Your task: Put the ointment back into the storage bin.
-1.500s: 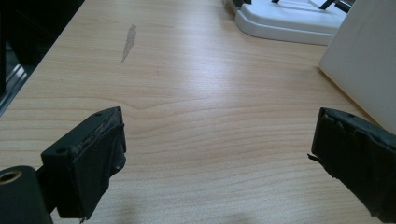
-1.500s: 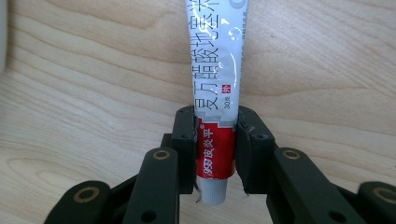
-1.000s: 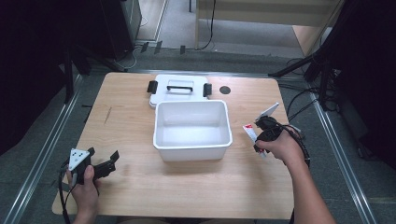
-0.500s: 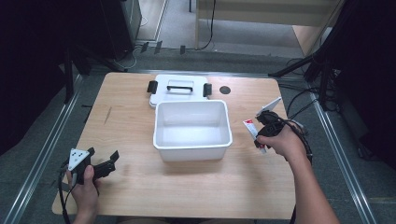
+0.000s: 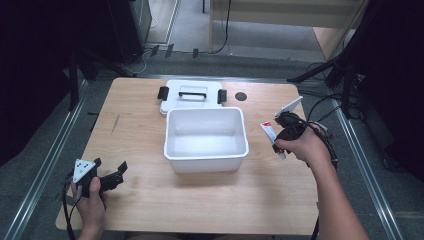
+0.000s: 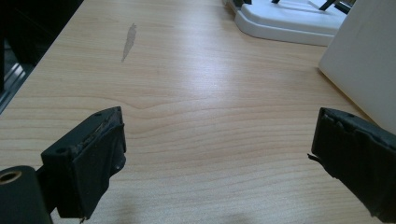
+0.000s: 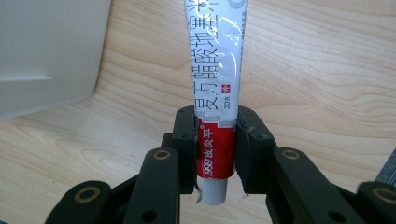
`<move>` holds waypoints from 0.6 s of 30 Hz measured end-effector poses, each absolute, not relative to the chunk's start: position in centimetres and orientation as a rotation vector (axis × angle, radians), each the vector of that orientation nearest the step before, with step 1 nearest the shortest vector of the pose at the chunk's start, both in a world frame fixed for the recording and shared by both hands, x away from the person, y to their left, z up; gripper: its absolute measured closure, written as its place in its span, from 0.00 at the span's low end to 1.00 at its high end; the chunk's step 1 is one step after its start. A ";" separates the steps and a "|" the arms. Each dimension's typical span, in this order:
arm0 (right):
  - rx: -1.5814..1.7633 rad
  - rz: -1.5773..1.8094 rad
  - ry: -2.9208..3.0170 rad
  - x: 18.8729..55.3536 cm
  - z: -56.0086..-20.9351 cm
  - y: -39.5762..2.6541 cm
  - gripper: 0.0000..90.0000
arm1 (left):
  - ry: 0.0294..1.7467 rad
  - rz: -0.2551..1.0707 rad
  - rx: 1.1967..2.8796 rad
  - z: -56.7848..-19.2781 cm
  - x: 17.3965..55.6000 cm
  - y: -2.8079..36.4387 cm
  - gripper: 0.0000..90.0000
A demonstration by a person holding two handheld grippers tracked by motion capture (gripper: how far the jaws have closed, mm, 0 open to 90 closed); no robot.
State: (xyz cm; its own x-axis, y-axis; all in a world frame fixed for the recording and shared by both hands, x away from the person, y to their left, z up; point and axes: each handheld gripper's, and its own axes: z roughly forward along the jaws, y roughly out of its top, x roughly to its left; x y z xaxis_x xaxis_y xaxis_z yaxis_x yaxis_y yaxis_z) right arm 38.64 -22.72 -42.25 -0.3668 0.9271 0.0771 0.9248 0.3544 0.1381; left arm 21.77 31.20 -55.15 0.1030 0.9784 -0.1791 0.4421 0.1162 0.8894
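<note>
So the right tongs [image 7: 215,154] are clamped on a tube of ointment [image 7: 215,88], gripping it down at the red end near the white cap, with the long white printed part sticking out past the jaws. In the high view the tube [image 5: 268,131] sits just to the right of the white bin [image 5: 206,160], close to its right wall but not touching it, and it's tilted rather than lying flat. The right hand [image 5: 305,146] wraps the tongs body, cable trailing off behind it

The bin is open and sits around the middle of the tabletop [image 5: 150,200]. Its white lid [image 5: 192,95] with black handle and black latches lies flat right behind the bin, touching or nearly touching its far wall. A small dark round hole [image 5: 241,96] sits just right of the lid

The left tongs [image 5: 107,177] are well off to the front left of the bin, jaws spread wide with nothing between them, just bare wood
</note>
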 end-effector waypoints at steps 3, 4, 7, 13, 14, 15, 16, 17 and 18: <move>1.749 0.252 2.573 38.7 -41.6 -22.5 0.81 | 1.482 0.742 1.468 -55.2 21.8 31.2 0.04; 1.744 0.254 2.572 38.8 -41.4 -22.4 0.81 | 1.482 0.742 1.468 -55.2 21.8 31.2 0.04; 1.734 0.263 2.570 38.9 -40.7 -22.0 0.81 | 1.482 0.742 1.467 -55.2 21.8 31.2 0.04; 1.717 0.265 2.573 39.1 -39.6 -21.4 0.81 | 1.482 0.741 1.467 -55.2 21.8 31.2 0.04; 1.713 0.272 2.573 39.1 -39.4 -21.3 0.81 | 1.482 0.741 1.467 -55.2 21.8 31.2 0.04; 1.711 0.273 2.576 39.2 -39.3 -21.2 0.81 | 1.482 0.740 1.465 -55.2 21.8 31.2 0.04; 1.714 0.275 2.576 39.2 -39.1 -21.1 0.81 | 1.482 0.740 1.463 -55.2 21.8 31.2 0.04; 1.710 0.277 2.576 39.2 -38.9 -21.0 0.81 | 1.483 0.740 1.463 -55.2 21.8 31.2 0.04; 1.710 0.277 2.577 39.2 -38.8 -20.9 0.81 | 1.483 0.740 1.462 -55.2 21.8 31.2 0.04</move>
